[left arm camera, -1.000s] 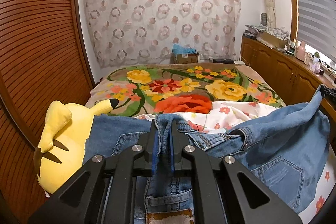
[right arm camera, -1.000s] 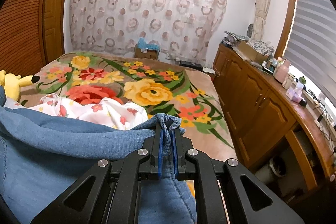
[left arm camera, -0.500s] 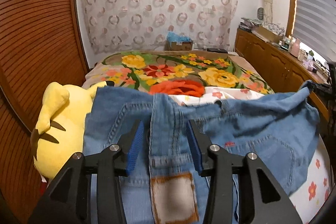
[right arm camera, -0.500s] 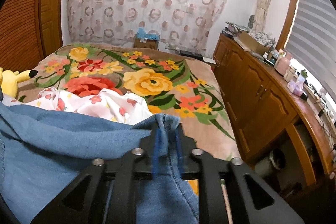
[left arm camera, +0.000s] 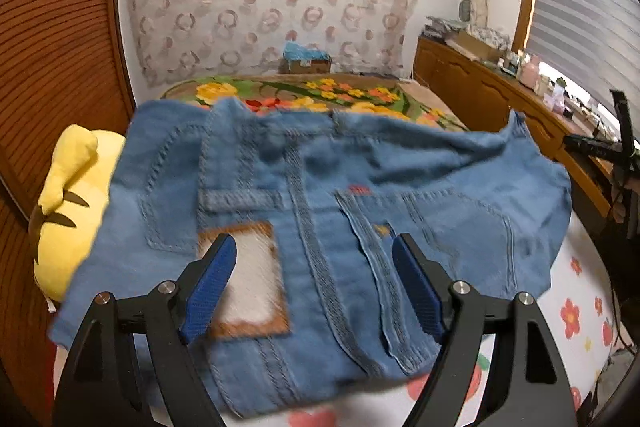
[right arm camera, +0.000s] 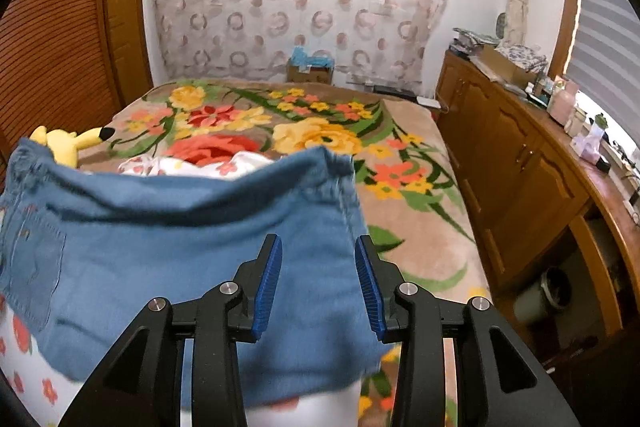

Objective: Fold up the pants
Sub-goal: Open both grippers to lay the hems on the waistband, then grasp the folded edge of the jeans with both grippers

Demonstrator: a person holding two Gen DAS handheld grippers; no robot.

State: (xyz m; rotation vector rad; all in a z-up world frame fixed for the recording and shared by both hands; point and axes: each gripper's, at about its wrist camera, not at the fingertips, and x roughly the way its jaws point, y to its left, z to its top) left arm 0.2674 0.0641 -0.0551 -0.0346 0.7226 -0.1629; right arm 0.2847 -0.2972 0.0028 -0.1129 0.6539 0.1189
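Observation:
The blue jeans (left arm camera: pixel 320 211) lie on the bed, waistband end up, with a brown-edged leather patch (left arm camera: pixel 248 279) and back pockets showing. They are blurred in both views. My left gripper (left arm camera: pixel 314 283) is open above the waistband area and holds nothing. My right gripper (right arm camera: pixel 318 279) is open over the right part of the jeans (right arm camera: pixel 192 251) and holds nothing. The other gripper shows at the right edge of the left wrist view (left arm camera: pixel 620 155).
A yellow plush toy (left arm camera: pixel 76 211) lies left of the jeans by the wooden slatted wall. A floral blanket (right arm camera: pixel 320 135) covers the far bed, with a white flowered sheet (left arm camera: pixel 576 315) near me. Wooden cabinets (right arm camera: pixel 520 163) line the right side.
Both grippers opened and let go of the jeans' waistband. The jeans dropped onto the bed and both grippers drew back from them.

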